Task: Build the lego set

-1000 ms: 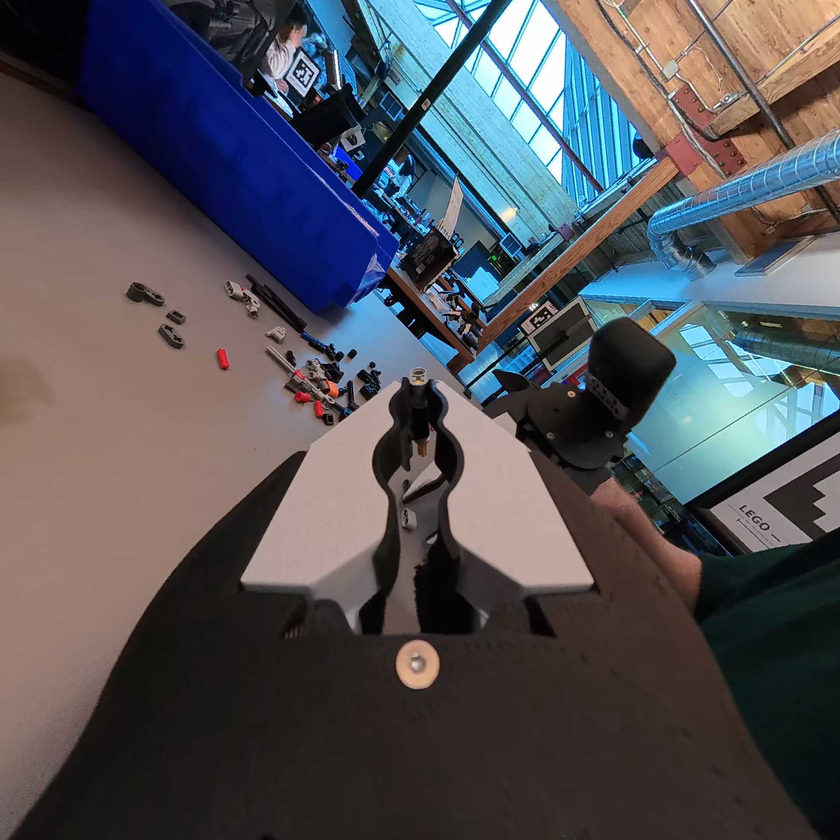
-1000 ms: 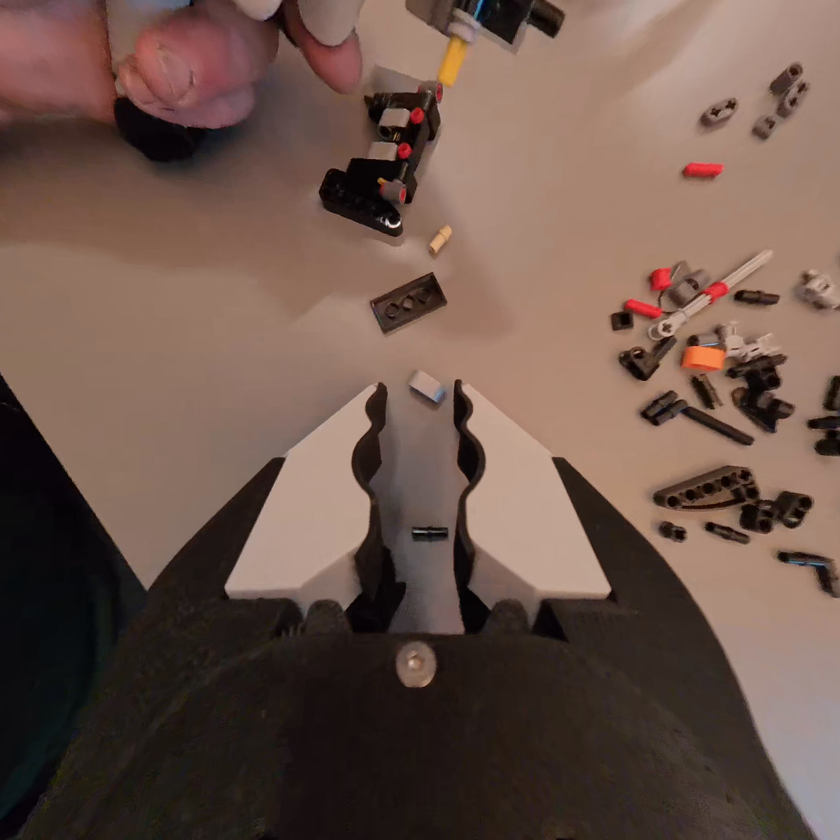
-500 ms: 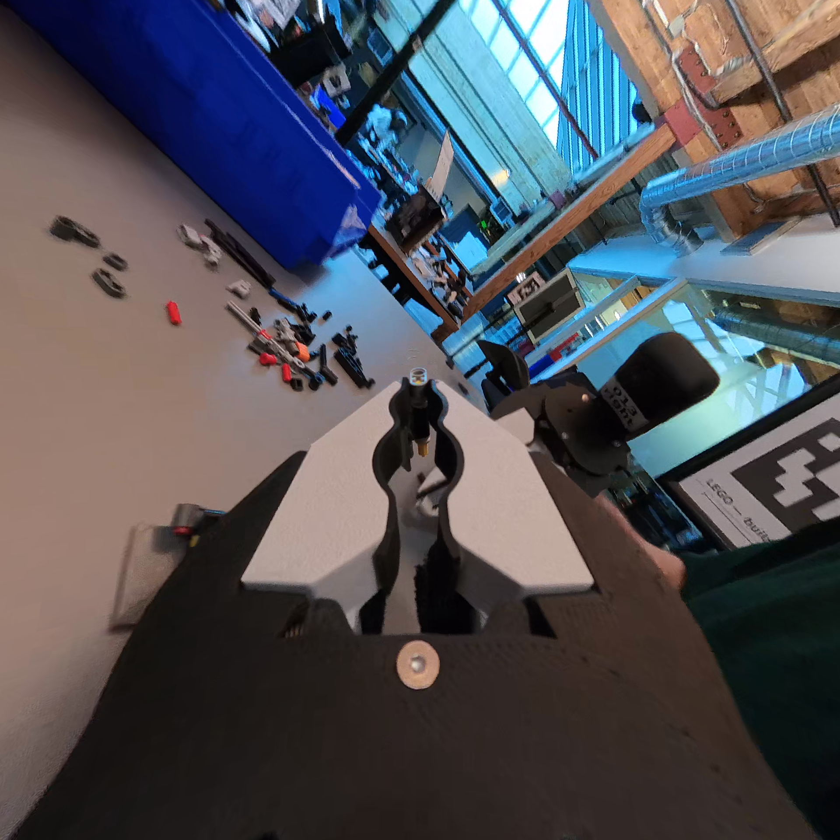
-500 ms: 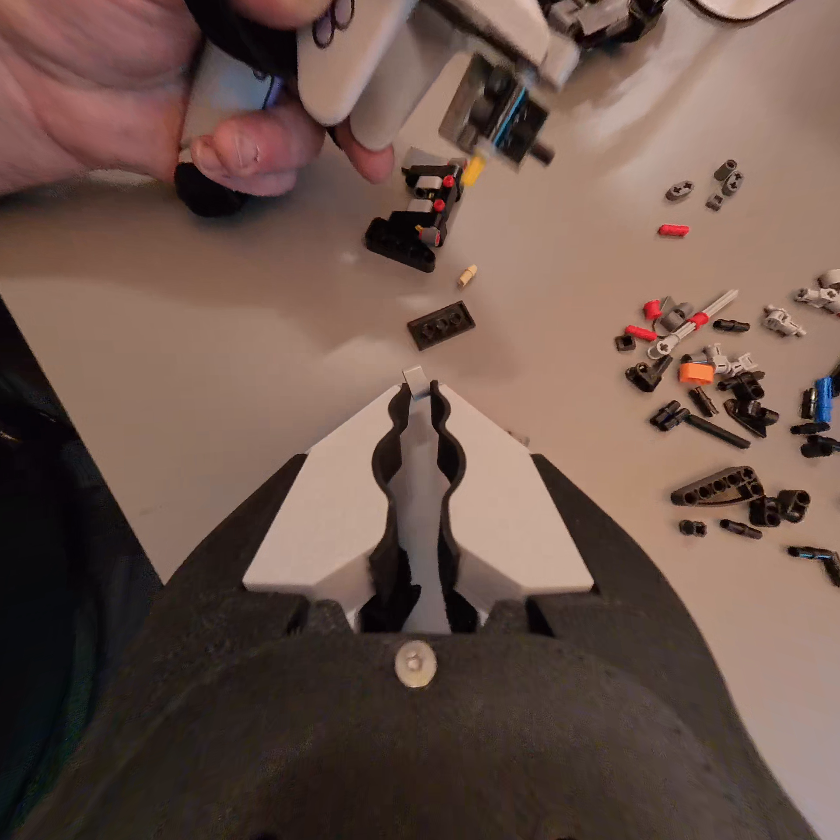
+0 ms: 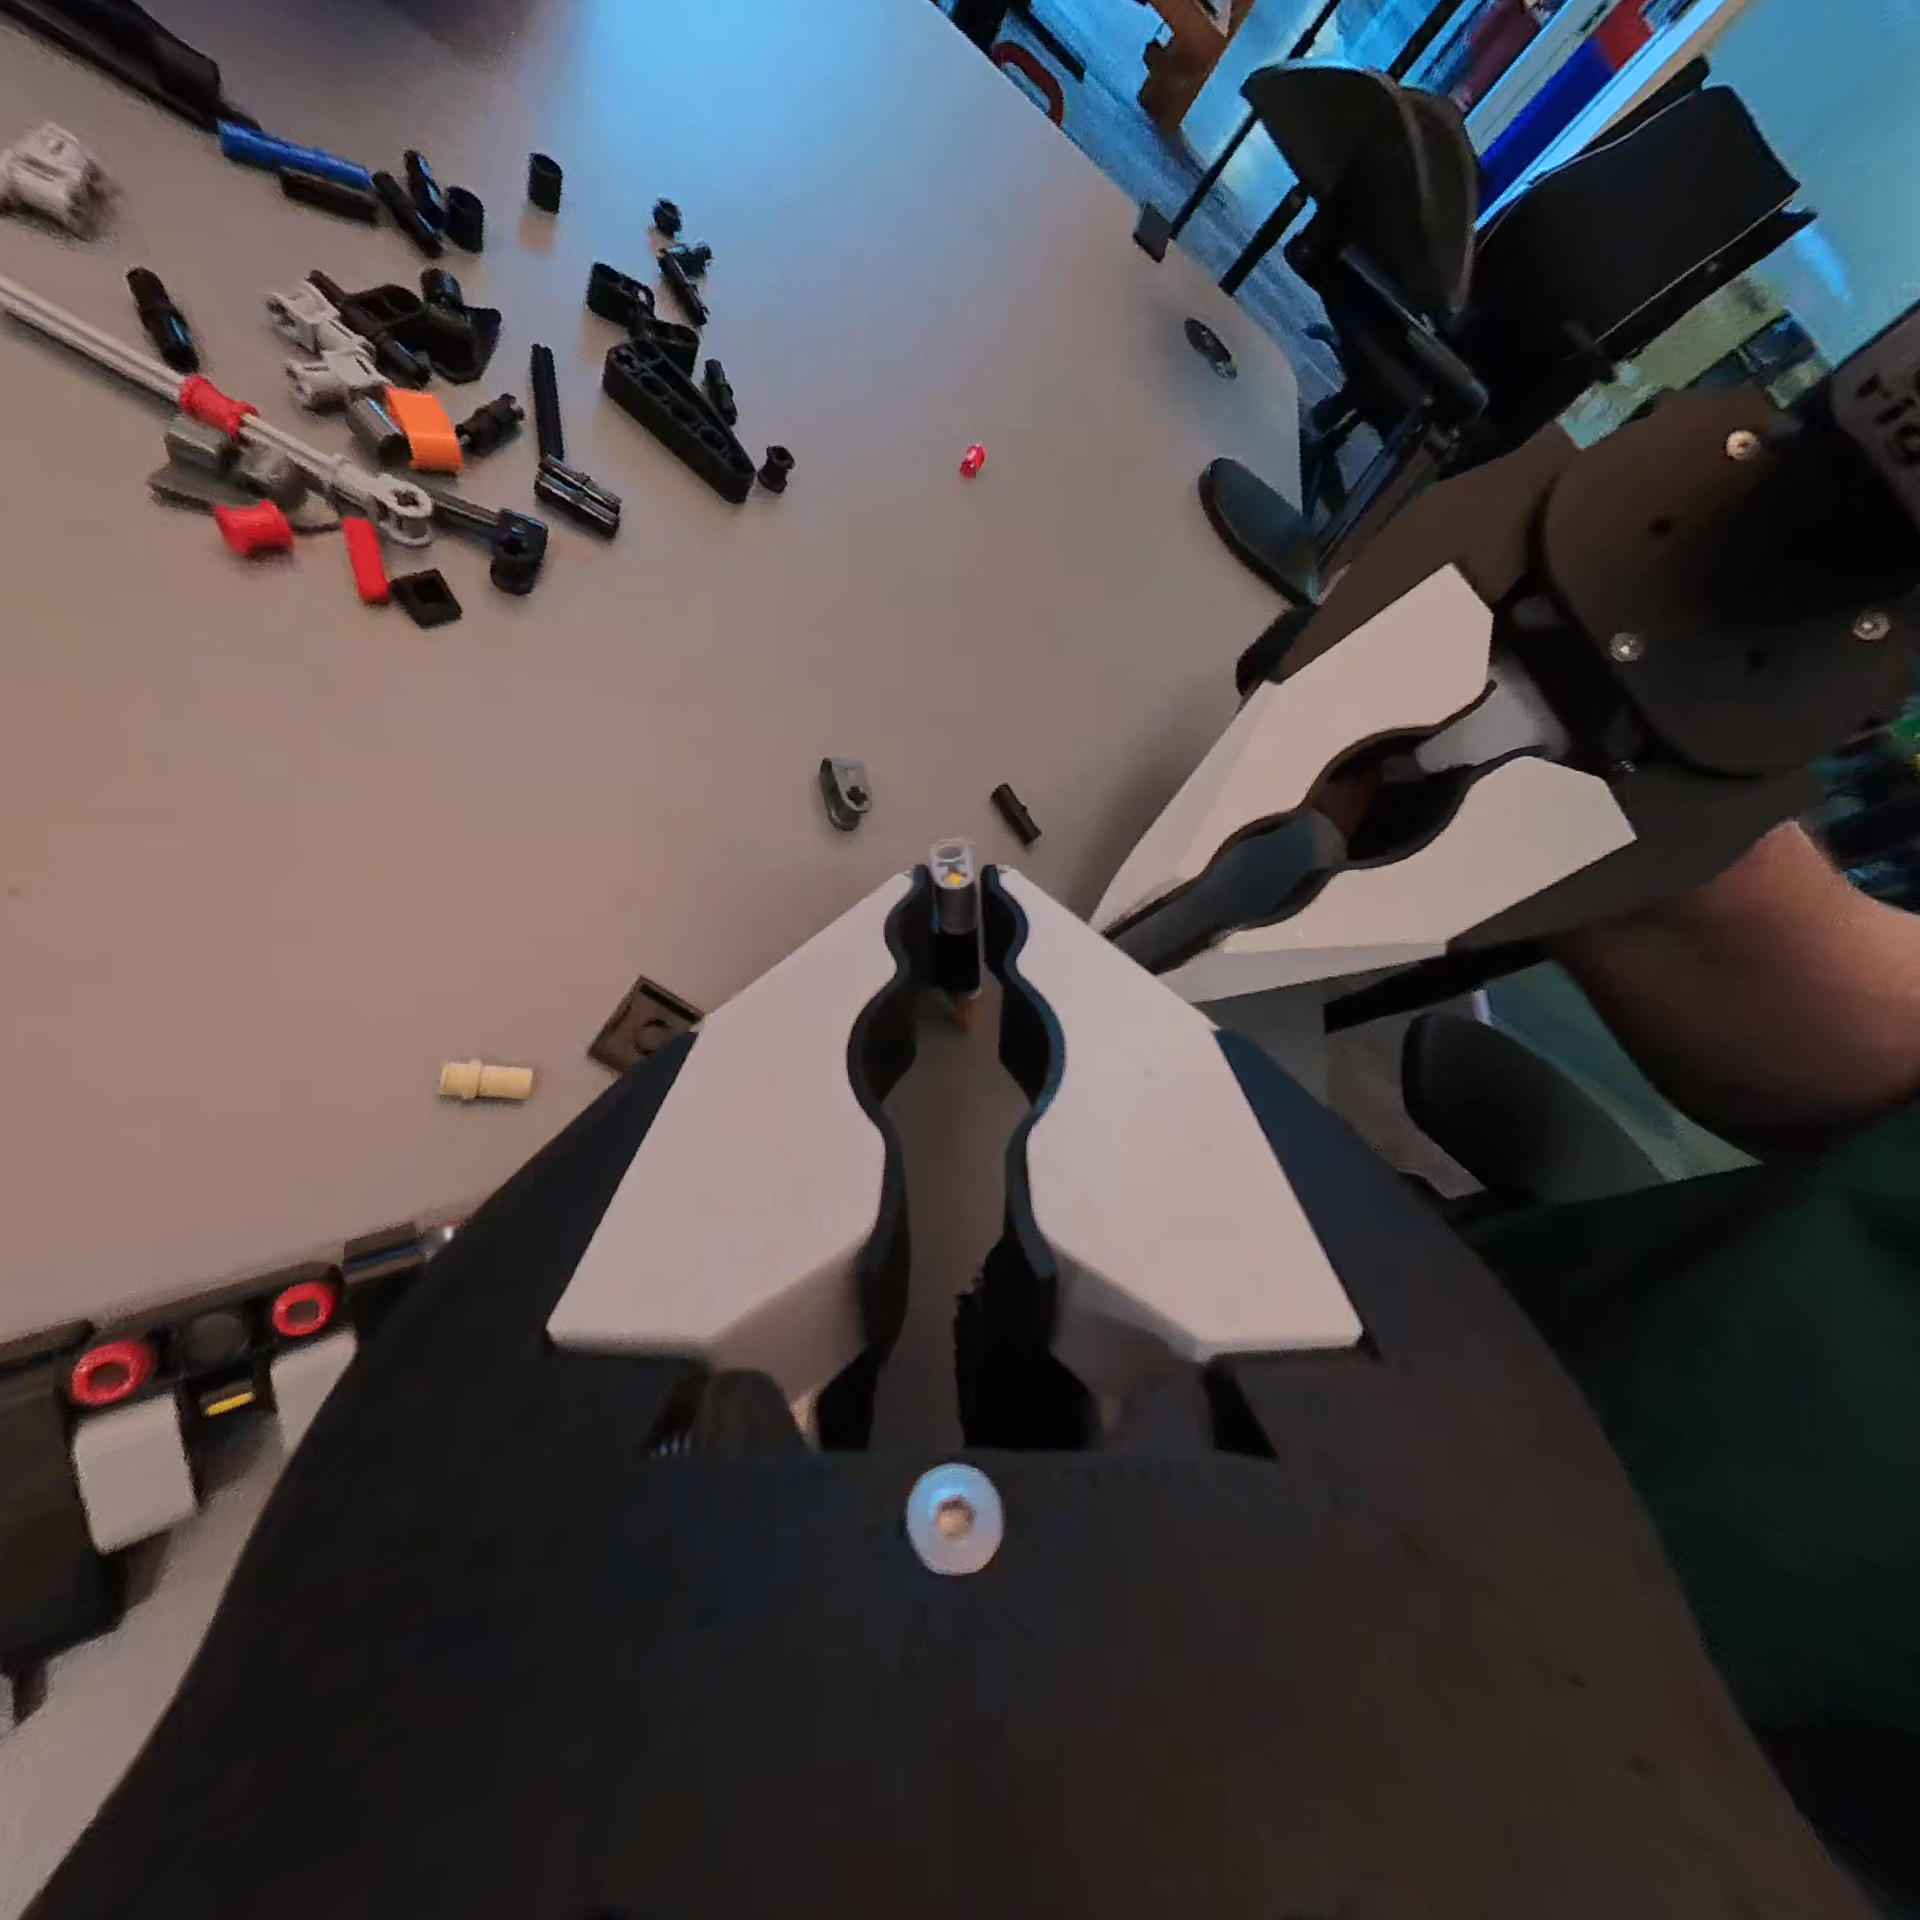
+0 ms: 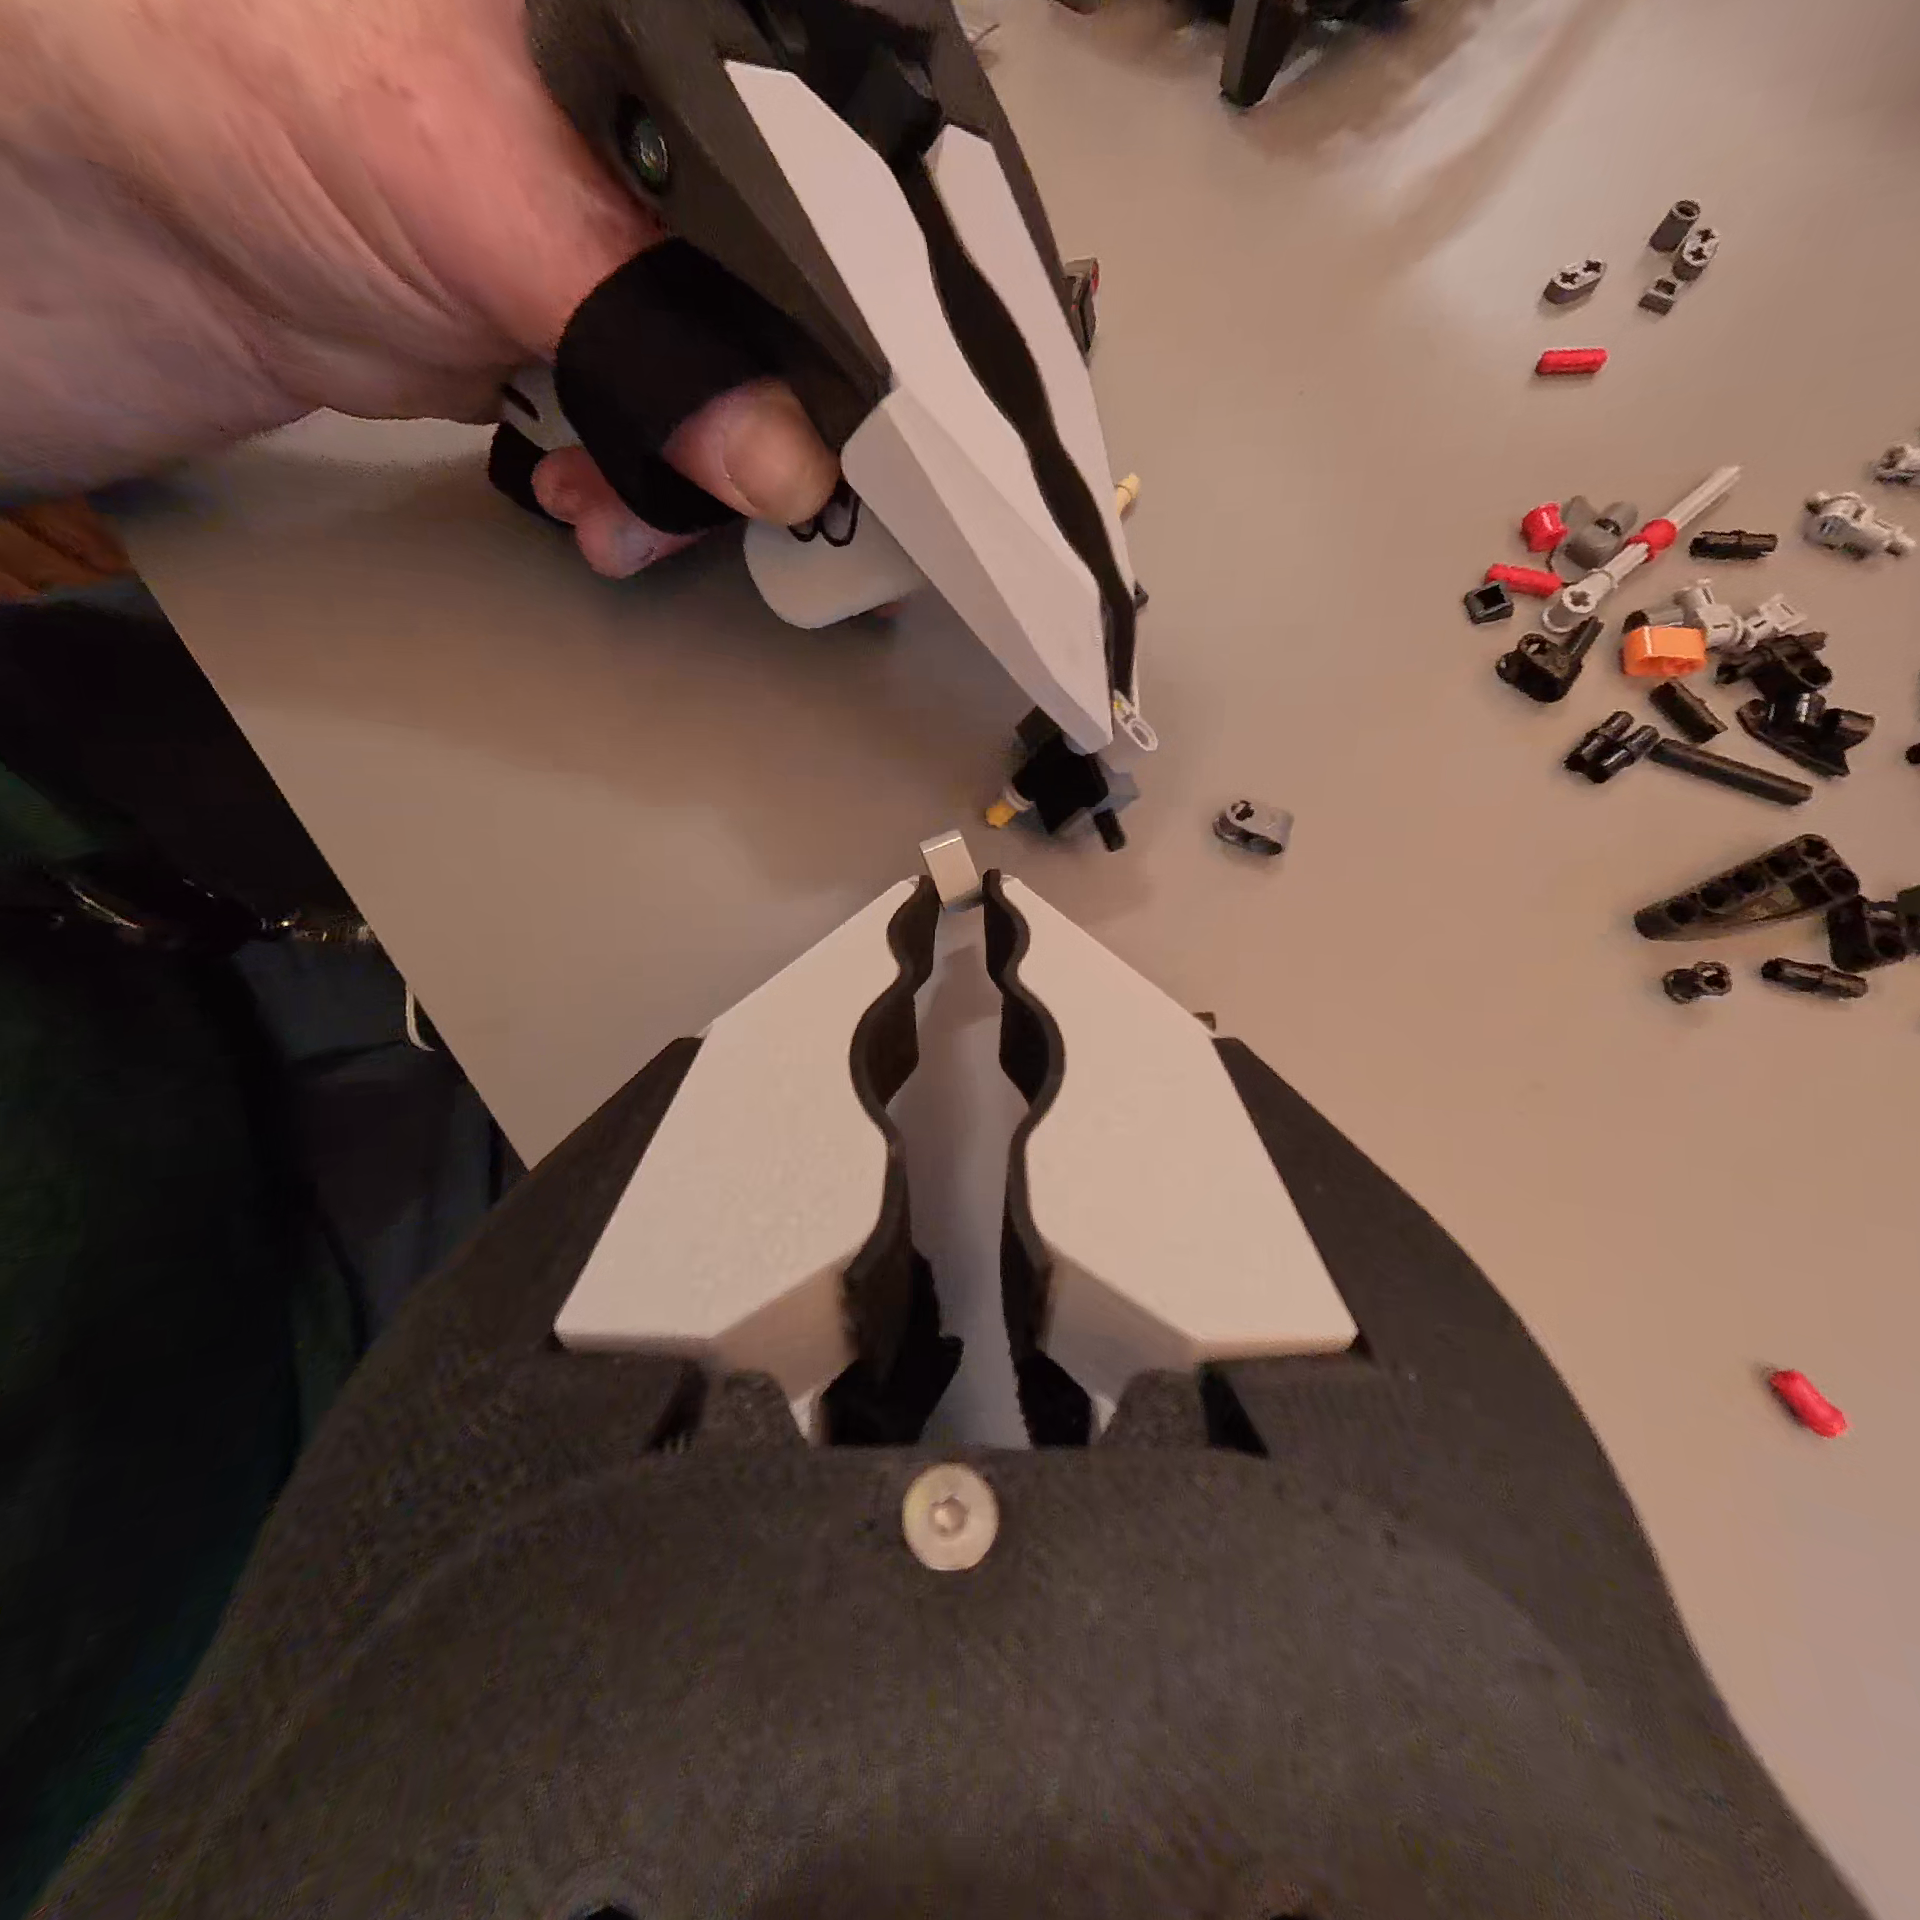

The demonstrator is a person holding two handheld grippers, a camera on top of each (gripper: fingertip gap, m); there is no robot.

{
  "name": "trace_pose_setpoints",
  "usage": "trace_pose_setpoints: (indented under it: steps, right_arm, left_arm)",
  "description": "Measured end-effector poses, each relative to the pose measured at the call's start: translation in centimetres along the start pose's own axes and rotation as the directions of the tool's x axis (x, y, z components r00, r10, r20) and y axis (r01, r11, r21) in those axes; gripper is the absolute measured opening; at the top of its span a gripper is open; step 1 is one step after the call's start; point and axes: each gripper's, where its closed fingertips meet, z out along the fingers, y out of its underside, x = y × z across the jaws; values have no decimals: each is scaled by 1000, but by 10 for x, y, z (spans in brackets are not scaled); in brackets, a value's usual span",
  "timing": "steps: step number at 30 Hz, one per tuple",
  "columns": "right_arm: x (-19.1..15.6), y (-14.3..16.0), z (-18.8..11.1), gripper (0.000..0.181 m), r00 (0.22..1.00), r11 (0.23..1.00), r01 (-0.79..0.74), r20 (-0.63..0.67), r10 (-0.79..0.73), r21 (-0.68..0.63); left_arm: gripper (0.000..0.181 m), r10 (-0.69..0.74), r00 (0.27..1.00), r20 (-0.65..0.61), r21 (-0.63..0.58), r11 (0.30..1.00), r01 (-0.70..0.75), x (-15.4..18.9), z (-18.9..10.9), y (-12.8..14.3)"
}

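While both of my grippers hang over the grey table [image 5: 727, 727], the stock reads as follows. Left gripper [image 5: 954, 883]: clenched on a small grey-and-black pin assembly [image 5: 952, 894], held upright at the fingertips. Right gripper [image 6: 954, 883]: clenched on a small light grey piece [image 6: 950, 869], which pokes out past the tips. Loose lego parts [image 6: 1704, 665]: a scatter of black, grey, red and orange pieces lying straight on the table, off to the right in the right wrist view. Single strays: a tan peg [image 5: 486, 1081], a dark flat plate [image 5: 639, 1023] beside it, a grey connector [image 6: 1254, 826], a red stud [image 5: 972, 459]. Partial build [image 6: 1060, 790]: black with grey and yellow ends, on the table just below my left gripper's tips. Larger black sub-assembly with red rings [image 5: 156, 1382]: at the near left edge of the left wrist view, blurred.
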Motion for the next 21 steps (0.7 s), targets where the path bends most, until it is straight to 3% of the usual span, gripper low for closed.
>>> trace_pose_setpoints:
  steps: [4, 10, 13, 16, 21]
  right_arm:
    - [1, -2, 1, 7, 999, 1000, 24, -26, -24, 11]
    - [5, -18, -8, 7, 999, 992, 0, -44, 5, 123]
    - [4, -28, -11, 7, 999, 984, 14, -41, -7, 178]
    - [3, -40, -15, 7, 985, 971, 141, -122, -119, 191]
    - [4, -50, -15, 7, 932, 944, 303, -248, -265, 128]
  left_arm:
    - [16, 43, 998, 43, 4, 999, -43, -4, -4, -2]
    - [29, 176, 976, 131, 125, 973, -192, -3, -32, -15]
    - [25, 205, 976, 73, 116, 970, -212, 13, -32, -10]
    - [18, 203, 979, 25, 123, 971, -205, 24, -29, -5]
    - [17, 84, 982, -167, 230, 972, -44, 39, -38, -14]
